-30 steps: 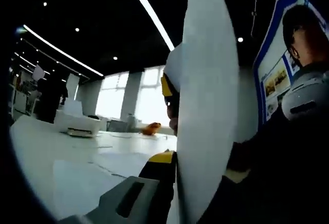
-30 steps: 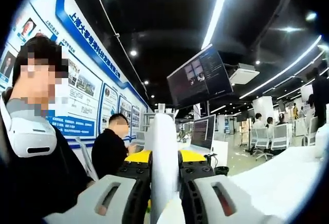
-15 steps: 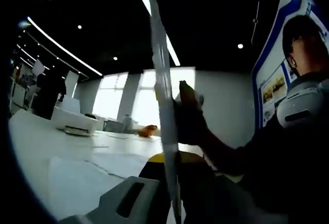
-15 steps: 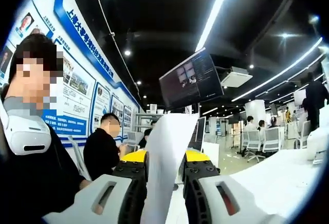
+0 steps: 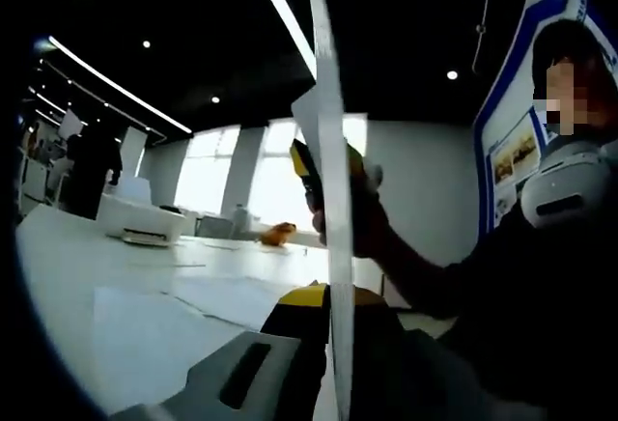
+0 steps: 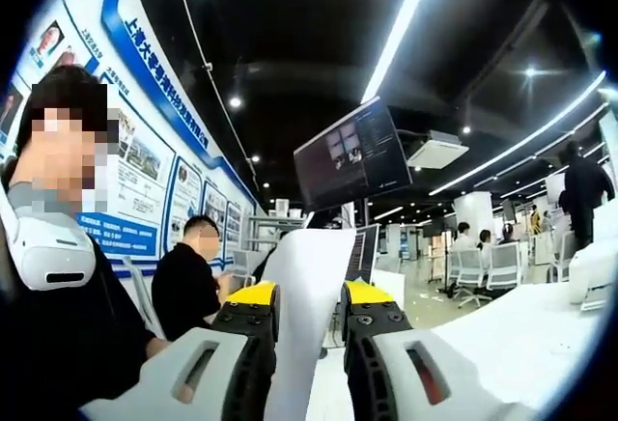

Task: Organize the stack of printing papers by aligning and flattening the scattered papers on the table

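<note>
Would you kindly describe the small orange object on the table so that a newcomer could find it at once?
In the left gripper view, start from the long white table and follow it to its far end, below the bright windows. There, just left of the upright sheet of paper, sits the orange object. It is the one warm-coloured, rounded thing among flat white sheets and a white box.

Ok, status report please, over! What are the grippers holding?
Left gripper shut on upright paper sheet. Right gripper shut on paper too. More loose sheets flat on the table. Nothing blocking.
</note>
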Available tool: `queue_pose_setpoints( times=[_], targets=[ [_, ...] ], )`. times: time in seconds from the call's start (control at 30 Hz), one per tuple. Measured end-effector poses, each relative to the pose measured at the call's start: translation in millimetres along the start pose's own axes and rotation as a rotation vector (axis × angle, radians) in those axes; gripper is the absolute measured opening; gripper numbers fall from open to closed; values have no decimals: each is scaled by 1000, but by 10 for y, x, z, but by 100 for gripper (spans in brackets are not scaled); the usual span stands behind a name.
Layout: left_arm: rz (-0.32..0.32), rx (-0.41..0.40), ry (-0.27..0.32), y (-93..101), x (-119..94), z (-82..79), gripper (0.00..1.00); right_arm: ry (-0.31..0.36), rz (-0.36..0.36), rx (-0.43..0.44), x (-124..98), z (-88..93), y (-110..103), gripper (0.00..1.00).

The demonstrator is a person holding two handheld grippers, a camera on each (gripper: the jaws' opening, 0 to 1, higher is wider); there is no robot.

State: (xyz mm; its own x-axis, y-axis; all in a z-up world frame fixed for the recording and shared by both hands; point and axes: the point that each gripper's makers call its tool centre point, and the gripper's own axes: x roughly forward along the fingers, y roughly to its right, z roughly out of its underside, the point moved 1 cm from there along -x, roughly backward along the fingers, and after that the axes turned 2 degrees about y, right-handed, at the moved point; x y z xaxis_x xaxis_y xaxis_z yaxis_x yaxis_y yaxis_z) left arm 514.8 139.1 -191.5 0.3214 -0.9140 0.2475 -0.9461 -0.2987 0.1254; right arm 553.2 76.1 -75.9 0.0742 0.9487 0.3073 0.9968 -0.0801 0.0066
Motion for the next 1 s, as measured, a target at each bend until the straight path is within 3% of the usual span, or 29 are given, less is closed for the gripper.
queue_pose_setpoints(
  times=[0.17,0.47,0.7,1.0],
  targets=[
    [32,-30,1,60,-5,-13,5,0,13,1,-36,-1,29,21],
    [27,-61,-31,17,14,38,6,9,34,-17,-132,-98,57,21],
    [-54,-19,-160,-125,-8,269,6,42,54,-41,-288,-195,67,20],
    [-108,52,-234,-200,-42,373,6,35,87,-52,-380,-173,151,20]
  ],
)
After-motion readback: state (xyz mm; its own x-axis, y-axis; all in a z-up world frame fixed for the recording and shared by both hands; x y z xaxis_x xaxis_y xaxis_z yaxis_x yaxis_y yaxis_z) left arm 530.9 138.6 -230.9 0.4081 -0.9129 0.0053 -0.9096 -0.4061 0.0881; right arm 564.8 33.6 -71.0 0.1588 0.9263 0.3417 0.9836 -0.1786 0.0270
